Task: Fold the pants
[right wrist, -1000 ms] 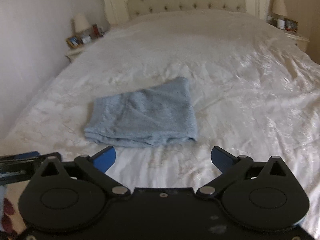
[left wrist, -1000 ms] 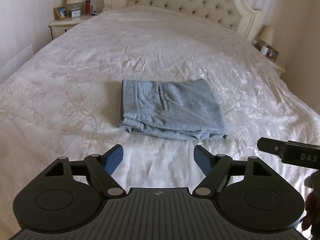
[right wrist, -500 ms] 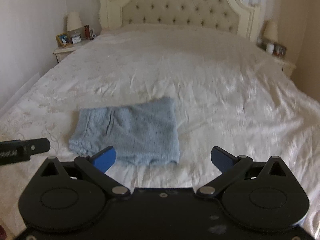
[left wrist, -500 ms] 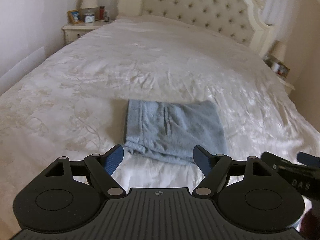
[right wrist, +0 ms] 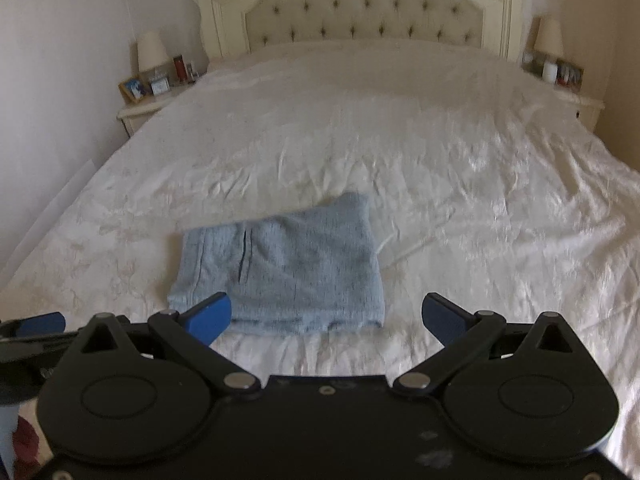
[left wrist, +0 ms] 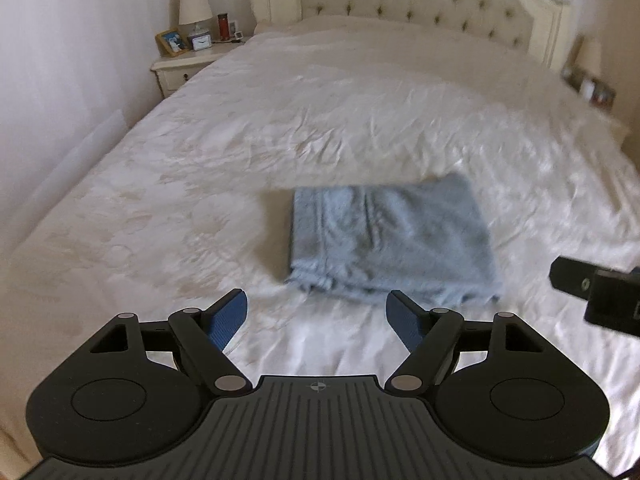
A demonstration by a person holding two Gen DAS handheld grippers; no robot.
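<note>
The light blue pants (left wrist: 390, 240) lie folded into a compact rectangle on the white bedspread (left wrist: 280, 140), near the foot of the bed. They also show in the right wrist view (right wrist: 280, 268). My left gripper (left wrist: 318, 318) is open and empty, held above the bed just short of the pants' near edge. My right gripper (right wrist: 326, 318) is open and empty, also just short of the near edge. The right gripper's body shows at the right edge of the left wrist view (left wrist: 596, 292); the left one shows at the left edge of the right wrist view (right wrist: 32, 332).
A tufted cream headboard (right wrist: 368, 8) stands at the far end. A nightstand (left wrist: 188, 64) with a lamp, photo frame and small items is at the far left; another nightstand (right wrist: 560, 80) with a lamp is at the far right. A wall runs along the left.
Both grippers have pulled back and up from the folded pants, so the cameras see more of the room. The pants lie unmoved. Both grippers stay open.
</note>
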